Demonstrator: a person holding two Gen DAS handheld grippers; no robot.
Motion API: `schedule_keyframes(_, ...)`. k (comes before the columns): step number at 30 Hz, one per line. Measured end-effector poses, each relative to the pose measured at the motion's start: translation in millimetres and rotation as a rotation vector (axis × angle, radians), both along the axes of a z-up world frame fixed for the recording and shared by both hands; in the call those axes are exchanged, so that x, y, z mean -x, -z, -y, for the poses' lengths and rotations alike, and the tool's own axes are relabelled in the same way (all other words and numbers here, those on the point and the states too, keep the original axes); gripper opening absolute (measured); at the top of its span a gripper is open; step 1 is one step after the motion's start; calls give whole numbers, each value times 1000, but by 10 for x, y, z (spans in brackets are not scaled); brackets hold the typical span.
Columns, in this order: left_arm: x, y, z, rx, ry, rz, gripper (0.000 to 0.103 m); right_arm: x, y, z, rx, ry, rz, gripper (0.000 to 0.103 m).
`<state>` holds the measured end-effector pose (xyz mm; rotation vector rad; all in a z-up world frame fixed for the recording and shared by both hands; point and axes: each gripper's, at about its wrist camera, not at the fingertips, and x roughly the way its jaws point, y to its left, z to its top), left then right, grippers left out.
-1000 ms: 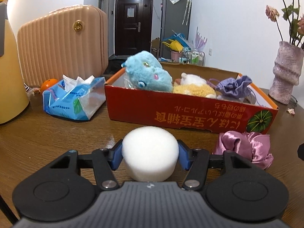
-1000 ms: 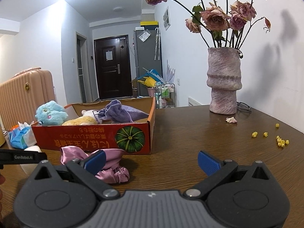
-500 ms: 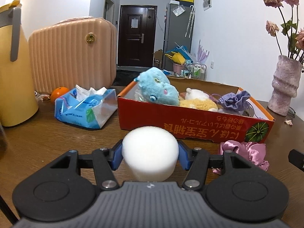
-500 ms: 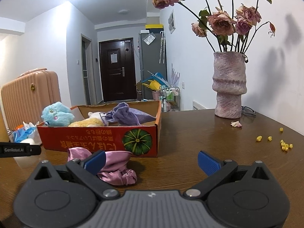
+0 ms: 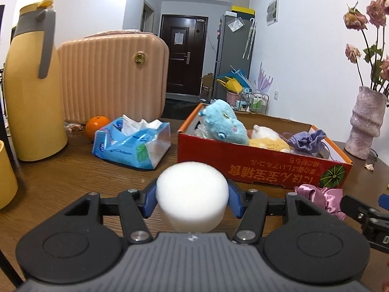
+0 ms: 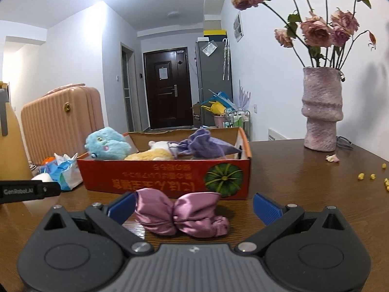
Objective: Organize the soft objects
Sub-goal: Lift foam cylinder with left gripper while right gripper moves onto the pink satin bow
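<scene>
Left jaws pinching white sponge [image 5: 192,194], right jaws spread around pink scrunchie [image 6: 181,215], red box [image 6: 165,178] just beyond

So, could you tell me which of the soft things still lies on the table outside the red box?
The pink satin scrunchie, lying before the red box between the open right gripper; the plush toys and purple pouch sit inside.

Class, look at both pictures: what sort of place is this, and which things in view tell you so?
Most likely a lived-in flat, at a table near the hallway. Clues: the front door and fridge down the hall, a suitcase by the table, and a vase of dried roses.
</scene>
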<state>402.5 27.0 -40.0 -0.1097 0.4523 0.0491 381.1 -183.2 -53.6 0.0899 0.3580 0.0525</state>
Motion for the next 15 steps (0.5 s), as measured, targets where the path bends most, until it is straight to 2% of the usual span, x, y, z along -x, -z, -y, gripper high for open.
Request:
schedule_keyframes(7,73,-30,-197,8,-27,10,58,-149,34,-186,-9,-22,-50,103)
schedule_keyframes(15,93,-44,-379,15,-55,16,58,-428,117,-389,41,9,-128,103)
